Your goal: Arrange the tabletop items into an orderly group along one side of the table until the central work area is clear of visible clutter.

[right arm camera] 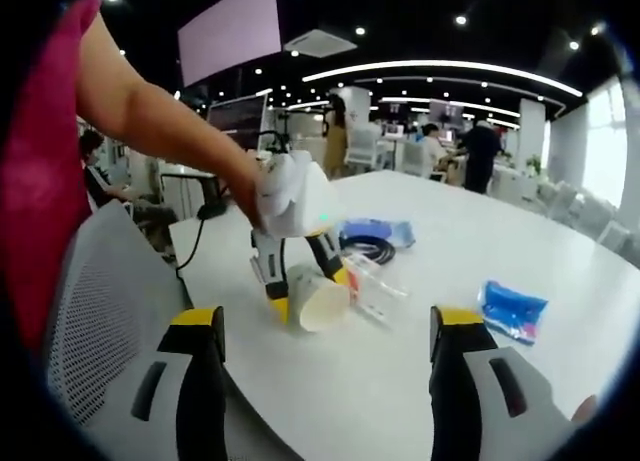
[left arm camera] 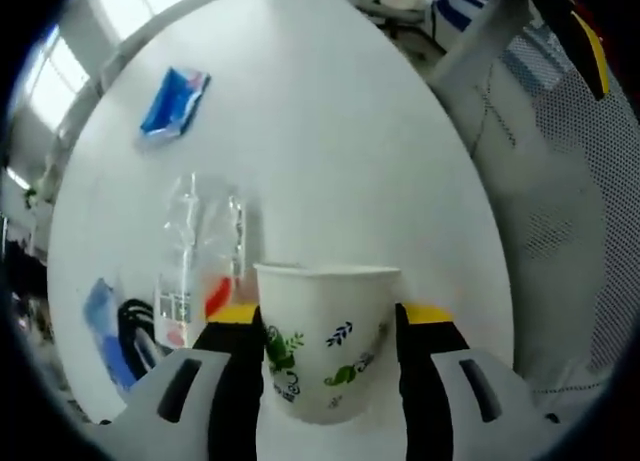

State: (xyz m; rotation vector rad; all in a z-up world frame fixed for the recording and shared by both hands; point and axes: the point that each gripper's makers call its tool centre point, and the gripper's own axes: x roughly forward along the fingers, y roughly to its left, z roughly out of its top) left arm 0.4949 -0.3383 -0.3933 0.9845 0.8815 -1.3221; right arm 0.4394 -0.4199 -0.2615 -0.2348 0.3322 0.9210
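Cup first: white paper cup printed with green and blue leaf motifs (left arm camera: 328,341), clamped between the yellow-tipped jaws of the left gripper (left arm camera: 328,326), rim toward the far side in the left gripper view, seemingly lifted or tipped just above the white round tabletop (left arm camera: 350,131). Seen also in the right gripper view, ahead and left of centre, tilted on its side with the open mouth (right arm camera: 318,299) facing this way, pinched by the left gripper (right arm camera: 305,281), with a person's hand and bare arm (right arm camera: 170,121) behind it. Beyond the cup, just ahead and to the left of the left jaws: a clear crinkled plastic bag with a red and white label (left arm camera: 200,251); farther left, a coiled black cable (left arm camera: 135,331) beside a blue flat packet (left arm camera: 100,316); well ahead and to the left, a second blue and white plastic pouch (left arm camera: 172,103) lying alone. Right gripper (right arm camera: 325,376) with jaws wide apart, holding nothing, hovering near the table edge beside a grey mesh chair back (right arm camera: 110,311). Progress, by judgement: early to middling. Cup in hand but not yet placed; bag, cable and first packet loosely clustered near one another; lone pouch well apart from them and likely needing to be brought over. Central area not yet clear; grouping along one side mostly left to do.
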